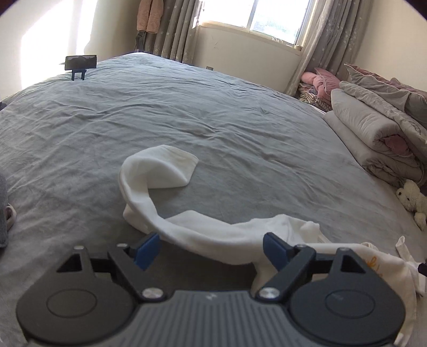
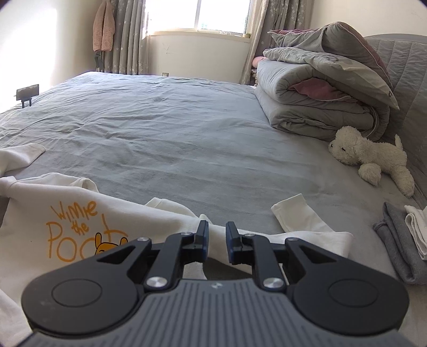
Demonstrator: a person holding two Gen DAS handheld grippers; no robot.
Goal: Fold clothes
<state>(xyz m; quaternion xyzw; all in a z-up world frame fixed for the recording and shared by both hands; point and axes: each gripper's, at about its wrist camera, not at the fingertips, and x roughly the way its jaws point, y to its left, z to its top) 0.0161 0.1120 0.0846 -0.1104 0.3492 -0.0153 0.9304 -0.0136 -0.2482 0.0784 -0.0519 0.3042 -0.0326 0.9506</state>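
Fingers [image 1: 276,247] of the left gripper [image 1: 212,249] stand wide apart, low over a grey bed [image 1: 186,106], with a long white sleeve [image 1: 160,170] draped across the gap between their blue pads; whether the cloth touches either pad cannot be told. From the gap the sleeve runs toward 10 o'clock, loops, and ends in a folded cuff toward 12 o'clock, lying flat on the sheet. On the right, the right gripper [image 2: 216,240] holds its fingers close together with a narrow gap, and a ridge of a white sweatshirt [image 2: 34,197] passes between them; the pictures do not settle whether the fingers clamp it. The sweatshirt spreads out toward 9 o'clock of that gripper, its front showing orange hand-drawn lettering and a yellow cartoon bear partly hidden behind the gripper body. A second sleeve end [image 2: 296,213] lies at 1 o'clock, just beyond the fingertips. A white plush dog [image 2: 371,157] rests on the bed at 2 o'clock, below a folded grey quilt [image 2: 307,88] stacked against the headboard. At 3 o'clock, a small grey garment [image 2: 395,240] lies with a folded white cloth [image 2: 416,227] touching it. Far across the bed at 10 o'clock, a phone on a stand [image 2: 27,93] sits near the edge, and curtains frame a bright window [image 2: 197,14] at 12 o'clock.
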